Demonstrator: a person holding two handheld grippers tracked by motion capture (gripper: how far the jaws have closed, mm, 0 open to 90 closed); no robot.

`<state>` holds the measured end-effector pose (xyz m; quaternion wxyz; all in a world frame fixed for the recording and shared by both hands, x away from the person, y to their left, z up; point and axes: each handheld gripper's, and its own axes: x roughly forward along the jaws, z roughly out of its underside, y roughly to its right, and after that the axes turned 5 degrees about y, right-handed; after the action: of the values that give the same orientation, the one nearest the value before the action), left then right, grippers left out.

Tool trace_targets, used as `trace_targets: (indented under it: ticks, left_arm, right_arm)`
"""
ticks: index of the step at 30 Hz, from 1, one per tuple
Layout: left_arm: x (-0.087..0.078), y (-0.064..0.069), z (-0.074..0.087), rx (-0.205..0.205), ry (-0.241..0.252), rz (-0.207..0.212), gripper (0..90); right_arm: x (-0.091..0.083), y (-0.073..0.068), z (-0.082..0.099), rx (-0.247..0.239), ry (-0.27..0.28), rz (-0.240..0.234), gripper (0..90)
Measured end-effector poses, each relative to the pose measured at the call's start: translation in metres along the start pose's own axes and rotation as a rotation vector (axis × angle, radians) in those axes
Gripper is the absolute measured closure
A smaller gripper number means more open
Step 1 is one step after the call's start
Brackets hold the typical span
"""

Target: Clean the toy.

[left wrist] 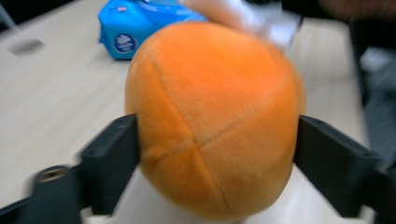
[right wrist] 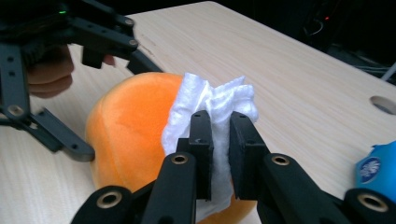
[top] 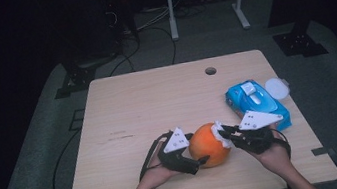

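An orange plush ball point(top: 208, 145) is seen resting near the front edge of a light wooden table point(top: 157, 101), flanked by two hand-held grippers. The left gripper point(top: 194, 164) is spread wide around the ball, its jaws lying against both sides in the left gripper view. A crumpled white wipe point(right wrist: 212, 107) is pinched tightly in the right gripper point(right wrist: 219, 140) and pressed against the ball's upper right side. A blue wipe pack point(top: 255, 103) is seen lying behind the right gripper.
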<state>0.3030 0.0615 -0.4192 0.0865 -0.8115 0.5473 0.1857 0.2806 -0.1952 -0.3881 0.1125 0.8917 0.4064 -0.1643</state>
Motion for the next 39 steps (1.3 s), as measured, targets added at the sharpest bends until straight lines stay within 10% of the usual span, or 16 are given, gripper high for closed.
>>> trace_targets:
  ticks: [9,15,23,29,32,35,39]
  left_arm:
    - [-0.004,0.0,0.003,0.036,-0.018,-0.049,26.1]
    - [-0.008,-0.018,0.011,-0.094,0.005,-0.04,26.2]
    - [-0.003,0.01,0.003,0.183,-0.022,-0.027,28.2]
    - [-0.009,-0.007,0.01,0.082,-0.028,-0.001,23.9]
    - [-0.011,-0.019,0.007,-0.031,-0.079,0.032,12.4]
    - [-0.011,-0.021,0.004,-0.105,-0.093,0.081,7.5]
    - [-0.014,-0.016,0.004,-0.054,-0.068,0.04,23.8]
  right_arm:
    - [0.012,-0.045,-0.013,-0.12,-0.002,-0.086,79.6]
    - [0.009,-0.016,0.0,-0.061,-0.033,-0.021,79.5]
    - [0.006,-0.032,-0.014,-0.086,0.011,-0.081,79.1]
    - [0.002,0.0,-0.002,0.003,0.004,-0.001,79.0]
    - [0.008,0.012,0.012,0.094,-0.035,-0.037,79.2]
    - [0.011,0.006,0.008,0.083,-0.034,-0.062,79.3]
    - [0.014,-0.008,0.001,0.046,-0.036,-0.073,79.9]
